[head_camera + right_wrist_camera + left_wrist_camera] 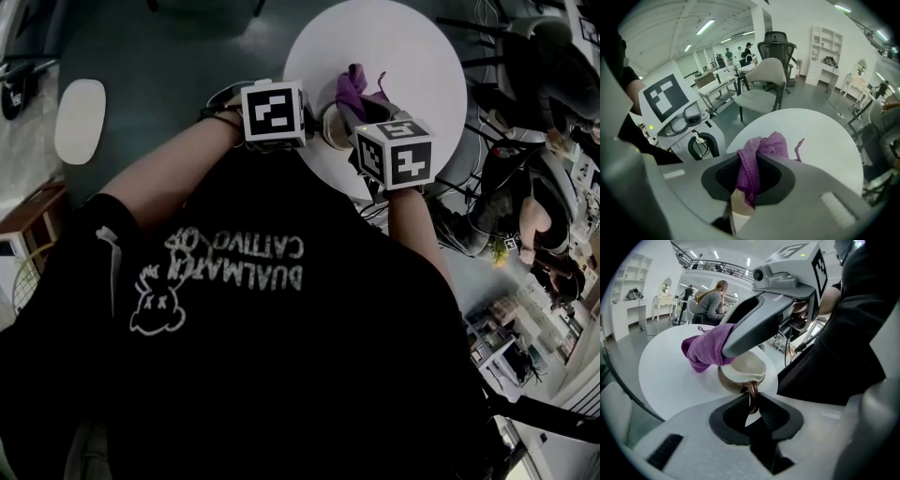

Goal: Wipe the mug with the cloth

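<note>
Mug (pixel 743 373) is held clear of the round white surface (pixel 670 376) by its brown handle (pixel 753 397), on which the left gripper (pixel 751 404) is closed narrowly. Purple cloth (pixel 761 150) is pinched in the right gripper (pixel 751 171) and pressed against the mug's rim. Risk, as judged: only the thin handle is gripped, so the mug may be twisted or levered out by the cloth's pressure and dropped onto the surface. The cloth may also be dragged loose, since much of it is bunched outside the jaws. Writing: the print (pixel 234 262) on the black shirt (pixel 309 375), seen inverted, is read as "DUALMATCH" and "CATTIVO"; nothing legible is found on the mug
</note>
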The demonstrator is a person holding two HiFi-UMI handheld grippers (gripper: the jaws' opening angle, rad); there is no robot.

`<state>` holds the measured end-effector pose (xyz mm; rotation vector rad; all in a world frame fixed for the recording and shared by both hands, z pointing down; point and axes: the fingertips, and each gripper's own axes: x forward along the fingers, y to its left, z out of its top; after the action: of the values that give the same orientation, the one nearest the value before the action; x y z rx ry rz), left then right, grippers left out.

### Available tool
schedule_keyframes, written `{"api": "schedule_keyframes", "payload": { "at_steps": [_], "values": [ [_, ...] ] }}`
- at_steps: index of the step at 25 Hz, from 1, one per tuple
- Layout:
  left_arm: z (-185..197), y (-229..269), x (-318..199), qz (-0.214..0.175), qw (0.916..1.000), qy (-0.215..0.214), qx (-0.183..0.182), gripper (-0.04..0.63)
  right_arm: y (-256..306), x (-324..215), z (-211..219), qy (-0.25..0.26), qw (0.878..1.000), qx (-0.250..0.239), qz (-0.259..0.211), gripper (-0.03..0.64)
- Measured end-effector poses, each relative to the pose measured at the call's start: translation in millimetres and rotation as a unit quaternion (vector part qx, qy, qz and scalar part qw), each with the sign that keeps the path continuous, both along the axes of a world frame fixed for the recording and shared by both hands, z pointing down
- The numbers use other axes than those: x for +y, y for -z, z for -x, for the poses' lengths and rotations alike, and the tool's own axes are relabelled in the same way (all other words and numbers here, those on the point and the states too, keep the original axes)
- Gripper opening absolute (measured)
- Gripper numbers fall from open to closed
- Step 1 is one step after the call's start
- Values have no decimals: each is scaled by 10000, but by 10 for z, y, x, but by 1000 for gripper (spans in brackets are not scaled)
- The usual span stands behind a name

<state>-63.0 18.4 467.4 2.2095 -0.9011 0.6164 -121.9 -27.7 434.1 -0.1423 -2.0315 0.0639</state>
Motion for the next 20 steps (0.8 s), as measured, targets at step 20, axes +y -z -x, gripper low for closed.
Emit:
{"api": "schedule_keyframes", "payload": {
  "at_steps": [20],
  "values": [
    [159, 85, -89, -34, 9979, 622, 197, 62, -21, 309, -53, 2314, 9686, 905, -90, 54]
  ]
}}
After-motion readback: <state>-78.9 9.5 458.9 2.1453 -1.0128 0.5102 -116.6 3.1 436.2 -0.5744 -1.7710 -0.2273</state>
